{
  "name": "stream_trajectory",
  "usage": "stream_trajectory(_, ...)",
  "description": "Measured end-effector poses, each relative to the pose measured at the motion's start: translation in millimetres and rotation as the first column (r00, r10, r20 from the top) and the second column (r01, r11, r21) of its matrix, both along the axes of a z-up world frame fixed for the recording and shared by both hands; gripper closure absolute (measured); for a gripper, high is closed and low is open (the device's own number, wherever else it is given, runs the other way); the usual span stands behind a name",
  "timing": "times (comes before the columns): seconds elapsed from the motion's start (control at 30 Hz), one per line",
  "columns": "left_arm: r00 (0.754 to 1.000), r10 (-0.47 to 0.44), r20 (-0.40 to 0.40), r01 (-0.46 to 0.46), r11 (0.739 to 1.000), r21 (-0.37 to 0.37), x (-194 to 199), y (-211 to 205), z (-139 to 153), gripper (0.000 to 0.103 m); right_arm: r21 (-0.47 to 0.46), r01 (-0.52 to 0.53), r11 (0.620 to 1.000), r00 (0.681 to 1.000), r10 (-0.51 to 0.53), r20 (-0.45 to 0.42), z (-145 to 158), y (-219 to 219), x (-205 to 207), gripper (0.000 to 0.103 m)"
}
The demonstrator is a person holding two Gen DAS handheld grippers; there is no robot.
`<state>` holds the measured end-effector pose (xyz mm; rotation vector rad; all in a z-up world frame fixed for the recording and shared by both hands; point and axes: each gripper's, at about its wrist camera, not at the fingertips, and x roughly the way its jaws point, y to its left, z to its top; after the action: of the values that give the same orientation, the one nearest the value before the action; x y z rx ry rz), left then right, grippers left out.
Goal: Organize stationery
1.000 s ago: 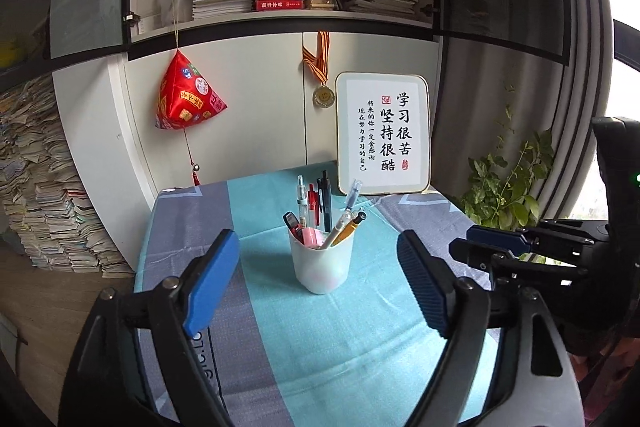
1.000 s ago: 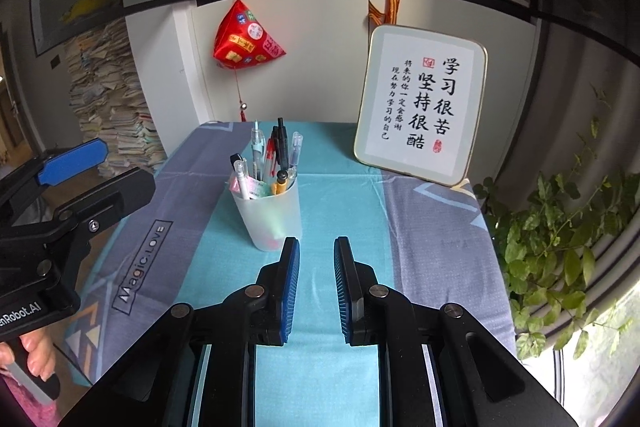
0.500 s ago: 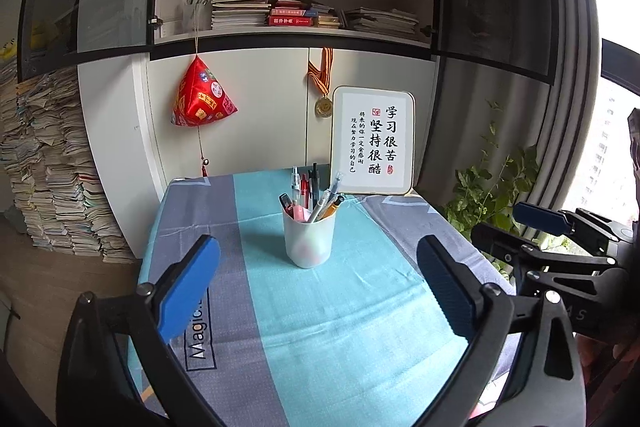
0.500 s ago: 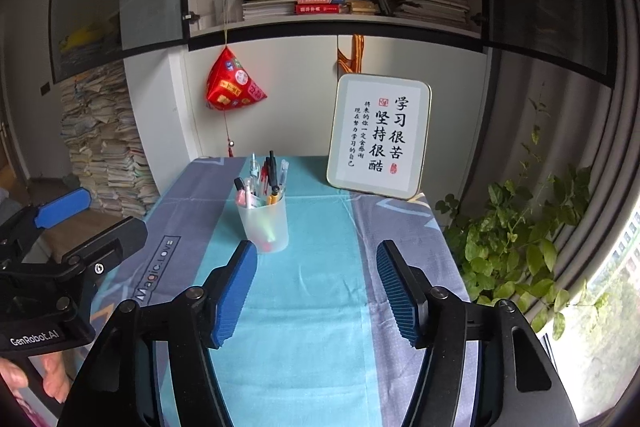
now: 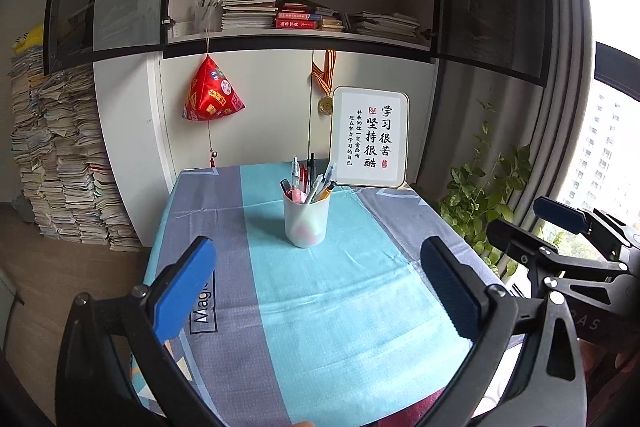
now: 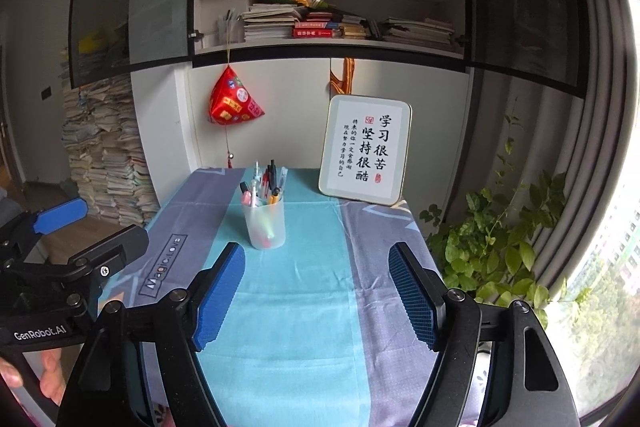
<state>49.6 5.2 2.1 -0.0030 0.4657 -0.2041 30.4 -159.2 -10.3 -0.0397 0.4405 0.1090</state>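
Observation:
A translucent white pen cup (image 5: 306,221) stands upright in the middle of the table, full of several pens and markers (image 5: 311,179). It also shows in the right wrist view (image 6: 265,225). My left gripper (image 5: 318,289) is open and empty, held back above the table's near end. My right gripper (image 6: 318,293) is open and empty, also well short of the cup. Each gripper shows at the edge of the other's view: the right one (image 5: 560,227) and the left one (image 6: 64,227).
The table has a teal and grey cloth (image 5: 320,307). A framed calligraphy board (image 5: 370,137) leans at the back right. A potted plant (image 6: 500,239) stands right of the table, stacked papers (image 5: 60,167) to the left, a bookshelf (image 5: 300,7) behind.
Both grippers have pulled back and up from the cup, so it looks smaller and farther. The right gripper has gone from nearly shut to wide open. The left stayed open.

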Motion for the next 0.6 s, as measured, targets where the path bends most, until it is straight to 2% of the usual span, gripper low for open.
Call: stream_trajectory(0.6, 0.996, -0.013, 0.091, 0.010, 0.999, 0.034, -39.5, -6.3, 21.2, 0.001, 0.046, 0.008, 0.999, 0.996, -0.012, 0.083, 19.8, -9.5, -43.0, 0.027)
